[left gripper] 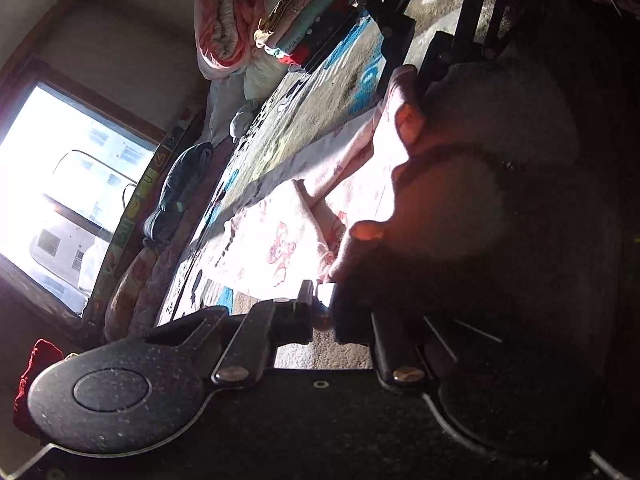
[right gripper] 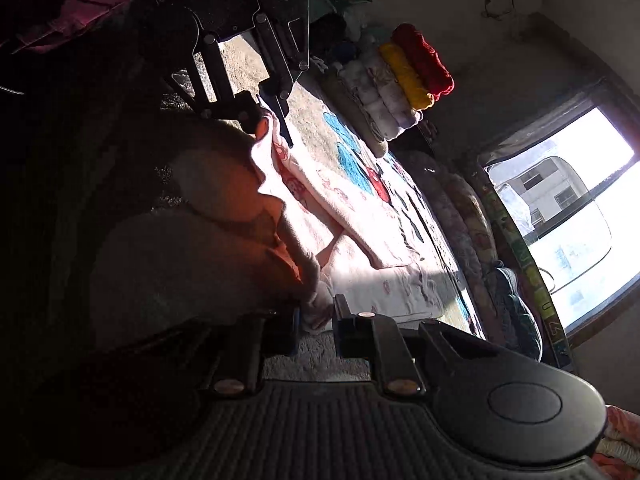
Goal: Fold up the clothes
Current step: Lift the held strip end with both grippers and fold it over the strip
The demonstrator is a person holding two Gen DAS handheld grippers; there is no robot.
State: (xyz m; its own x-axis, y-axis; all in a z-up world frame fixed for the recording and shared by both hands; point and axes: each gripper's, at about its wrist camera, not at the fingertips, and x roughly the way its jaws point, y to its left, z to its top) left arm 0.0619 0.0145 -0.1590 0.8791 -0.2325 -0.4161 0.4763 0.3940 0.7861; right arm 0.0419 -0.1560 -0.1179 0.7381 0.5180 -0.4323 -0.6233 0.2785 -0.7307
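The left gripper (left gripper: pixel 322 298) at lower centre pinched an edge of the pink printed garment (left gripper: pixel 276 248), which lay on the patterned rug (left gripper: pixel 304 104). At lower centre of the right view, the right gripper (right gripper: pixel 316 316) pinched another corner. Uneven pulling could slip the thin cloth free and spoil the fold.

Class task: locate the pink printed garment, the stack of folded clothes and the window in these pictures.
pink printed garment (left gripper: pixel 276 248): left wrist view, cartoon print.
stack of folded clothes (right gripper: pixel 404 80): right wrist view, yellow roll.
window (left gripper: pixel 68 184): left wrist view, bright pane.
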